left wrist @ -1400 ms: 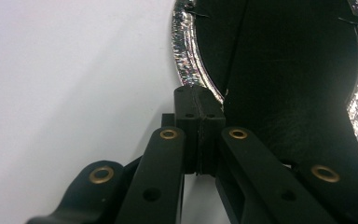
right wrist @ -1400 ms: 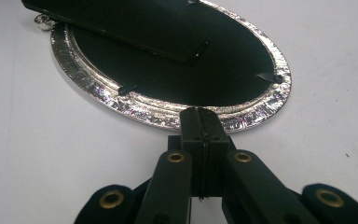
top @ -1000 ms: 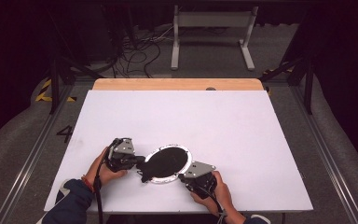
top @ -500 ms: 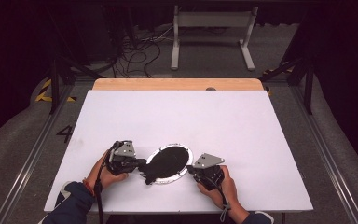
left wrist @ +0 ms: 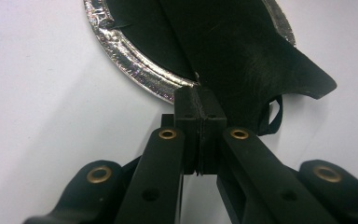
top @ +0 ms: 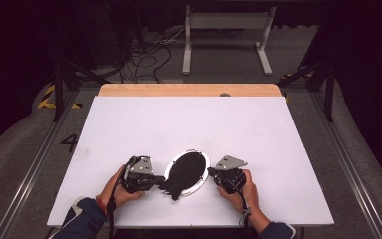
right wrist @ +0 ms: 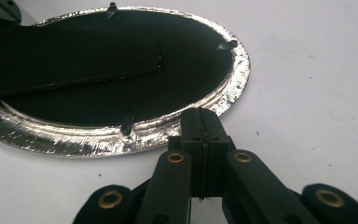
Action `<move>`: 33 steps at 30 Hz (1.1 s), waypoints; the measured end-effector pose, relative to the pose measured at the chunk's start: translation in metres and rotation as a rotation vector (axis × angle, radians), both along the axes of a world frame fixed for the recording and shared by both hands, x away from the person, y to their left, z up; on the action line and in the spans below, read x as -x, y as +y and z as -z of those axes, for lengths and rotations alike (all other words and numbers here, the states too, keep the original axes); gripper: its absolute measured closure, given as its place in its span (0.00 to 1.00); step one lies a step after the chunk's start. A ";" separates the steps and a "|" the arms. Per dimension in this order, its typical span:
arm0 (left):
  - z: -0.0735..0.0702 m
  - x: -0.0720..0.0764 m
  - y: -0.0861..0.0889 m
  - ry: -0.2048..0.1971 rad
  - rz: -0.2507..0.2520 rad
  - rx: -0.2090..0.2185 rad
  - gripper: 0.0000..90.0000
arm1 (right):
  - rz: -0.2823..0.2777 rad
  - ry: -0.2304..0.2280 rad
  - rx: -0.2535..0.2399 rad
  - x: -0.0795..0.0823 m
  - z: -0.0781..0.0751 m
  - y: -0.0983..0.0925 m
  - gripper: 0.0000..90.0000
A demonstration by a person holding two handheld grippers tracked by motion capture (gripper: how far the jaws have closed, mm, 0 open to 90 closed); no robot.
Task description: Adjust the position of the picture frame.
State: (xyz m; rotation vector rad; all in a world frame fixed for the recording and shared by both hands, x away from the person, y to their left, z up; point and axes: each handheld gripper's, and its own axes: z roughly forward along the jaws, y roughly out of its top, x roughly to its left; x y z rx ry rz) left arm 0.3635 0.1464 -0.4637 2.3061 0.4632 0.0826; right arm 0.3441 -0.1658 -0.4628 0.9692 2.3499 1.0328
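- Frame [top: 188, 173], oval with a silver rim and a black back, lies flat near the front edge of the white table [top: 189, 124], between the two hands.
- Black flap [left wrist: 256, 60] stands off the back toward the left gripper.
- Left gripper [top: 155, 180] has its jaws pressed together at the flap's edge; whether they pinch it I cannot tell.
- Right gripper [top: 212, 173] is closed, its tips touching the silver rim on the opposite side; nothing shows between them.
- Wooden strip [top: 189, 90] borders the far table edge.
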 end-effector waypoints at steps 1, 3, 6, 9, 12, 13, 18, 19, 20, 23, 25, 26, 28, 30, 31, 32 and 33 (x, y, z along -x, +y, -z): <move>0.000 0.000 0.000 0.002 0.001 0.003 0.99 | -0.010 0.003 0.000 0.003 0.000 0.000 1.00; 0.000 -0.001 0.001 0.005 0.014 0.004 0.99 | -0.028 0.014 -0.001 0.009 0.000 0.002 1.00; 0.001 -0.001 0.001 0.027 0.013 0.014 1.00 | -0.054 0.033 -0.014 0.014 -0.001 0.003 1.00; 0.002 -0.001 0.000 0.045 0.016 0.033 1.00 | -0.085 0.048 -0.015 0.023 -0.001 0.007 1.00; 0.003 0.001 -0.001 0.048 0.013 0.040 1.00 | -0.072 0.083 -0.069 0.027 0.000 0.007 1.00; 0.003 0.002 -0.002 0.046 0.008 0.040 1.00 | -0.066 0.077 -0.068 0.029 0.001 0.007 1.00; 0.002 0.003 -0.005 0.034 0.005 0.034 1.00 | -0.057 0.059 -0.040 0.027 0.000 0.008 1.00; 0.003 0.003 -0.005 0.034 0.004 0.036 1.00 | -0.051 0.055 -0.037 0.026 0.000 0.007 1.00; 0.003 0.003 -0.006 0.033 0.003 0.037 1.00 | -0.047 0.051 -0.033 0.025 0.000 0.006 1.00; 0.003 0.002 -0.009 0.032 0.002 0.045 1.00 | -0.037 0.050 -0.033 0.022 0.000 0.004 1.00; 0.004 0.001 -0.011 0.036 0.002 0.051 1.00 | -0.022 0.045 -0.030 0.018 0.000 0.003 1.00; 0.004 0.002 -0.012 0.035 0.001 0.049 1.00 | -0.019 0.046 -0.032 0.017 0.000 0.002 1.00; 0.004 0.002 -0.015 0.030 -0.003 0.049 1.00 | -0.013 0.047 -0.033 0.013 0.000 0.000 1.00; 0.003 0.002 -0.018 0.026 -0.003 0.044 1.00 | 0.004 0.040 -0.033 0.010 0.000 0.000 1.00; 0.003 0.001 -0.020 0.026 -0.006 0.045 1.00 | 0.011 0.034 -0.027 0.008 0.000 0.000 1.00; 0.003 0.001 -0.022 0.023 -0.005 0.045 1.00 | 0.018 0.031 -0.023 0.006 0.000 0.000 1.00; 0.003 0.001 -0.023 0.018 -0.005 0.044 1.00 | 0.026 0.030 -0.023 0.004 0.000 -0.001 1.00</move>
